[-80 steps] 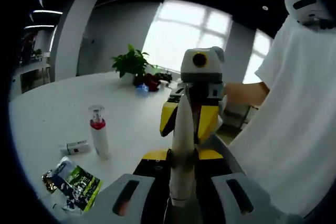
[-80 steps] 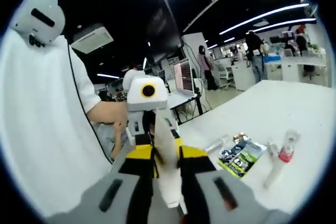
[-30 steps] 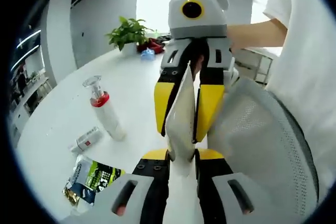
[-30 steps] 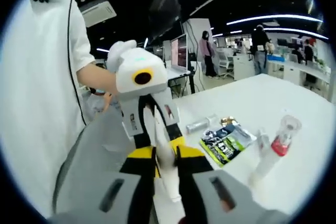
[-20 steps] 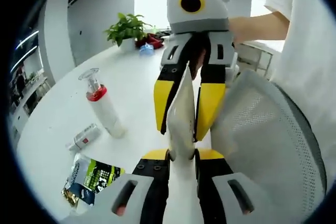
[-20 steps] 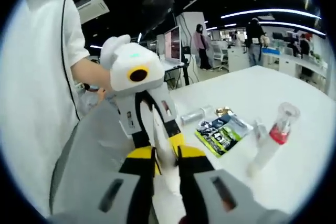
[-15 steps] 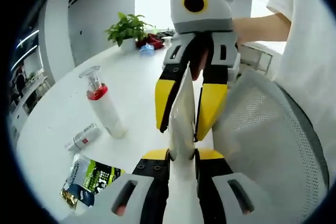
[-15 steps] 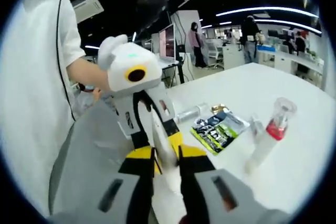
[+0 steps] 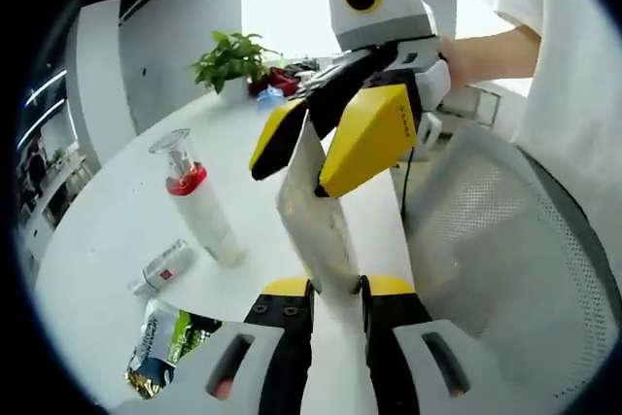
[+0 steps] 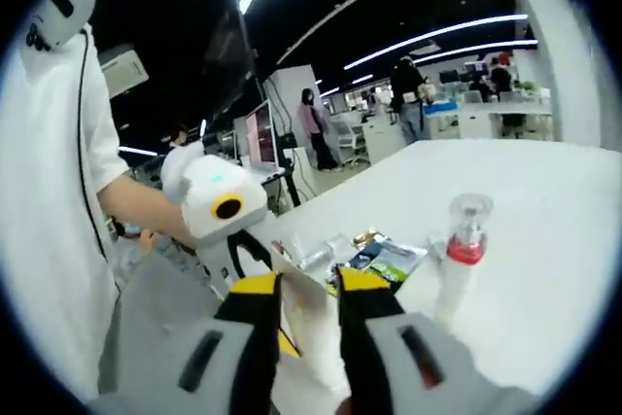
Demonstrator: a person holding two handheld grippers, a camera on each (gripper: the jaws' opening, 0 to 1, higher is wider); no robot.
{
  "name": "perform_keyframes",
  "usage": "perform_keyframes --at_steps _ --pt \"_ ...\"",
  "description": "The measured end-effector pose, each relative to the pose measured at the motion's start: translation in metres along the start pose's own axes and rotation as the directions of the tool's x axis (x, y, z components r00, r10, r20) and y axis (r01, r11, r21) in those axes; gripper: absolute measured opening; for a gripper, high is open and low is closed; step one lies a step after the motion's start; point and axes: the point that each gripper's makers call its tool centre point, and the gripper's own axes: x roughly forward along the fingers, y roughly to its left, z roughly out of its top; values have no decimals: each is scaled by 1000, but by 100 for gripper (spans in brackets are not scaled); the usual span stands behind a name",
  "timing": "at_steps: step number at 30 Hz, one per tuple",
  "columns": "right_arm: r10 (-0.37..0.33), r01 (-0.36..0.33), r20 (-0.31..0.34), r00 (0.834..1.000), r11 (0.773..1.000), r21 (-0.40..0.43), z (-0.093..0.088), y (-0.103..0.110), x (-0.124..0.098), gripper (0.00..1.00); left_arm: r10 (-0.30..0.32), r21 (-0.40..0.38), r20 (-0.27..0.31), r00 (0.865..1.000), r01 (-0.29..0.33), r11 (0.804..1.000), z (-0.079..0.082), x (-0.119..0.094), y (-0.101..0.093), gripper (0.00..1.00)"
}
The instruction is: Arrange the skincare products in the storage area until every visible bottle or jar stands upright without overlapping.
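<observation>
Left tool (image 9: 335,284) and right tool (image 9: 335,138) both clamp white tube (image 9: 316,216), centre frame; right tool has rolled sideways since half-second ago, twisting tube. Pump bottle (image 9: 199,206) upright on table (image 9: 107,225), left; tube not yet placed.

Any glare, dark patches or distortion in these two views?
Left gripper view: the window behind the plant is blown out white, and fisheye bends the table edge. Right gripper view: the ceiling is dark with bright light strips, and the pump bottle is slightly soft.
</observation>
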Motion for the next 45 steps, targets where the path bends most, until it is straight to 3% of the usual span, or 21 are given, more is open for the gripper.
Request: perform_keyframes --at_steps 10,18,32,45 --pt "-135 134 8 991 990 32 -10 -21 -20 32 -3 23 -2 1000 3 1000 4 5 18 16" --pt "-196 196 2 981 979 50 -17 -33 -34 34 11 54 -11 1000 -11 998 6 8 47 16" --pt "-256 257 -30 966 964 71 -28 -51 -42 46 43 95 -17 999 -41 995 9 9 95 15" --pt "-279 282 -53 959 956 83 -37 -55 -46 48 63 131 -22 998 -60 990 16 15 132 16"
